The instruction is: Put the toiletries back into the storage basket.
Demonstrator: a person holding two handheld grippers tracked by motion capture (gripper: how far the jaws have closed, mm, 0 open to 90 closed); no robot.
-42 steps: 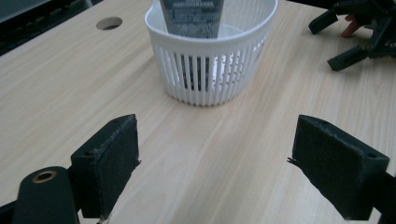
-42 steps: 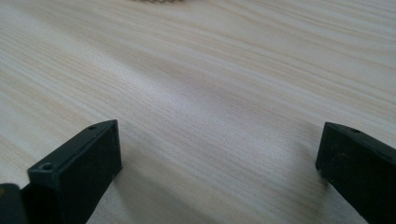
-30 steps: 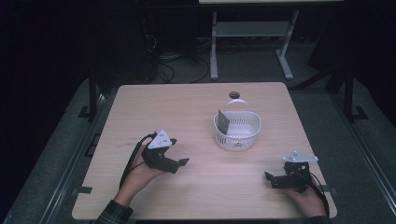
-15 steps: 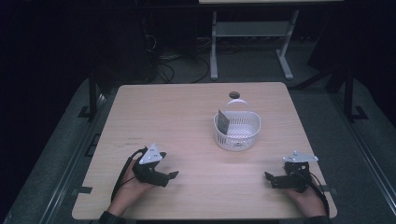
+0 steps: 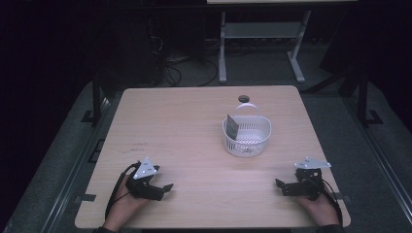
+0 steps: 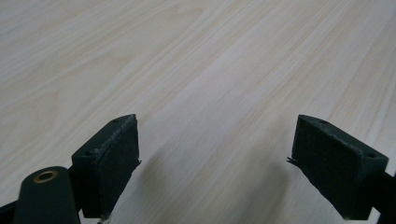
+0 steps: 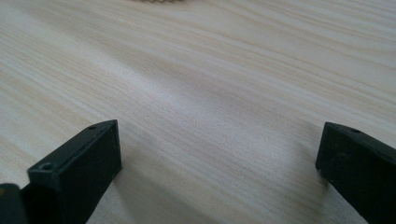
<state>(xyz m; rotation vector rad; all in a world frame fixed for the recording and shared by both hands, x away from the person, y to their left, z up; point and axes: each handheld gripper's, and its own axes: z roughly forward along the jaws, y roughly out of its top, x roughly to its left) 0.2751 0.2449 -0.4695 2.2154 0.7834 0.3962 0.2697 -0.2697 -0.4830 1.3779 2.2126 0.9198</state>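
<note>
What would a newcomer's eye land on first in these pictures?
Most likely the white basket, standing right of the middle of the bare wooden table, with a dark flat card leaning upright against its inner left wall. Next come the two black tongs at the near edge: the left tongs and the right tongs, each low over the wood with its jaws wide apart and nothing between them.

basket: white mesh | table: pale woodgrain | grippers: black

Left gripper, right gripper — jaws apart, both low.
</note>
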